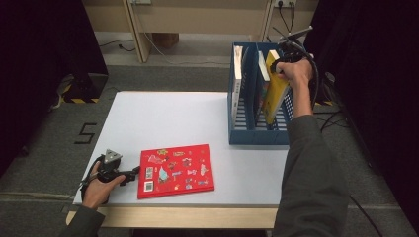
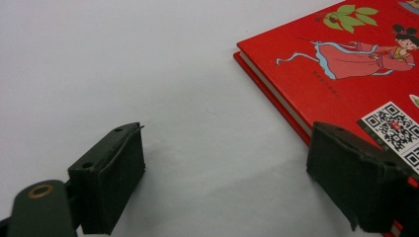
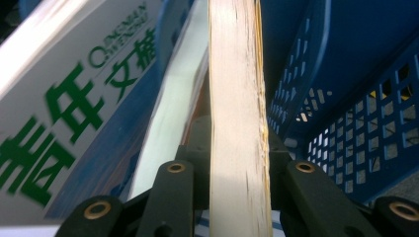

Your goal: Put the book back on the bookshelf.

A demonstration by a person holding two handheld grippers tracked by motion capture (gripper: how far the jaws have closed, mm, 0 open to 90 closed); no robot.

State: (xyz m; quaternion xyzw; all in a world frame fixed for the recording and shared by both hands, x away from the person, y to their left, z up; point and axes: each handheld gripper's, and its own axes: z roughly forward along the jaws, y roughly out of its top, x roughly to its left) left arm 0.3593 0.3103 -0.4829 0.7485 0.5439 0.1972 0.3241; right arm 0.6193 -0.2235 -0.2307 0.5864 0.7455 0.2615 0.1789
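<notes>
A yellow book [image 1: 274, 89] is being gripped at its top edge by the right tongs [image 1: 282, 64], tilted inside the right compartment of the blue file rack [image 1: 257, 136]. The left tongs [image 1: 132, 175] are being held open on the table [image 1: 173, 118], just beside the red book [image 1: 175, 170].
</notes>
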